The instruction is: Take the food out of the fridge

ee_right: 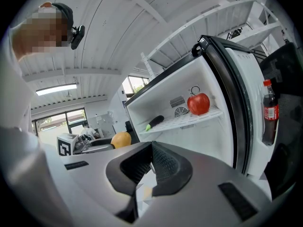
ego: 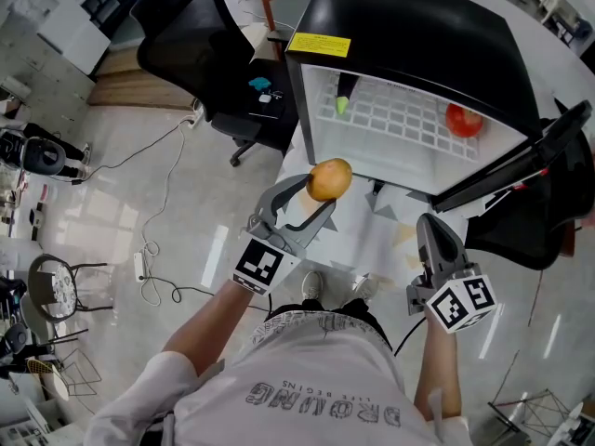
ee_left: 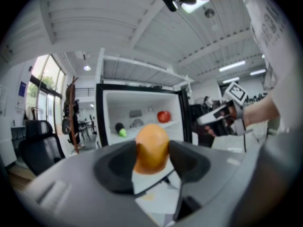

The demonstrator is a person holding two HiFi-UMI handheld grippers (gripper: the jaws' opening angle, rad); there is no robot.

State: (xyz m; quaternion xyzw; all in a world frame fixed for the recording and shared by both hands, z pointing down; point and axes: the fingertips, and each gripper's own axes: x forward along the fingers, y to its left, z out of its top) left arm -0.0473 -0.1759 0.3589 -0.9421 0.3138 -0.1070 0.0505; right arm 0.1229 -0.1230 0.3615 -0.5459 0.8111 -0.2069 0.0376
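An orange-yellow round fruit point(ego: 329, 179) point(ee_left: 151, 148) is held in front of the open fridge point(ego: 400, 26), with my left gripper point(ego: 318, 193) point(ee_left: 152, 151) shut on it. On the fridge's white wire shelf lie a red apple point(ego: 463, 120) point(ee_right: 199, 103) at the right and a dark vegetable with a green tip point(ego: 344, 96) point(ee_right: 155, 122) at the left. My right gripper point(ego: 434, 223) point(ee_right: 150, 148) hovers lower right of the fruit, its jaws together and empty. The held fruit point(ee_right: 121, 139) also shows in the right gripper view.
The fridge door point(ego: 521, 161) swings open to the right and carries a red-capped dark bottle point(ee_right: 270, 110). A black office chair point(ego: 195, 35) stands left of the fridge, another dark chair point(ego: 548, 212) at the right. Cables point(ego: 158, 249) trail over the floor.
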